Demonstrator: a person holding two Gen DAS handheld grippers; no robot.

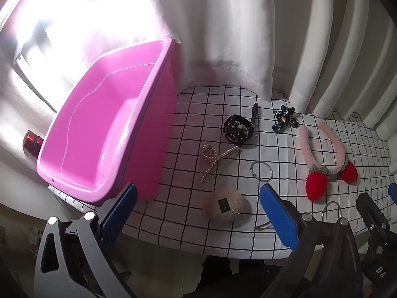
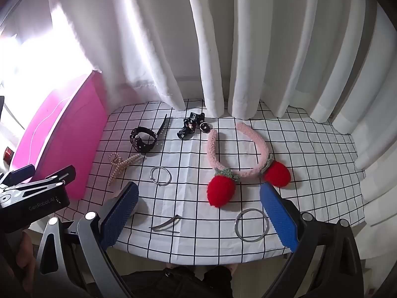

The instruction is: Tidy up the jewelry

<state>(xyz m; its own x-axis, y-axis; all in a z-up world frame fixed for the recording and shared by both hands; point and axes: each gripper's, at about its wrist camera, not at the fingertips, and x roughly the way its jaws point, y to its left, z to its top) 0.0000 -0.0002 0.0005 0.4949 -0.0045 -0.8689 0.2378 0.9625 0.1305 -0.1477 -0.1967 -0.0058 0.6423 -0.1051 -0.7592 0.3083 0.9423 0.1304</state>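
A pink bin [image 1: 106,124] stands empty at the table's left; its side shows in the right wrist view [image 2: 62,139]. On the checked cloth lie a black watch [image 1: 239,126] [image 2: 145,136], a pearl clip [image 1: 211,155] [image 2: 119,165], a black hair clip [image 1: 284,119] [image 2: 192,124], a silver ring [image 1: 261,171] [image 2: 160,176], a pink strawberry headband [image 1: 322,159] [image 2: 238,154], a beige fuzzy ball [image 1: 224,206], a large silver hoop [image 2: 251,224] and a thin metal clip [image 2: 166,226]. My left gripper [image 1: 198,213] is open over the ball. My right gripper [image 2: 198,213] is open near the hoop.
White curtains [image 2: 223,49] hang behind the table. A red object [image 1: 32,141] lies behind the bin at the left. The table's front edge [image 2: 198,258] is close below the grippers. The left gripper's body [image 2: 32,196] shows at the left of the right wrist view.
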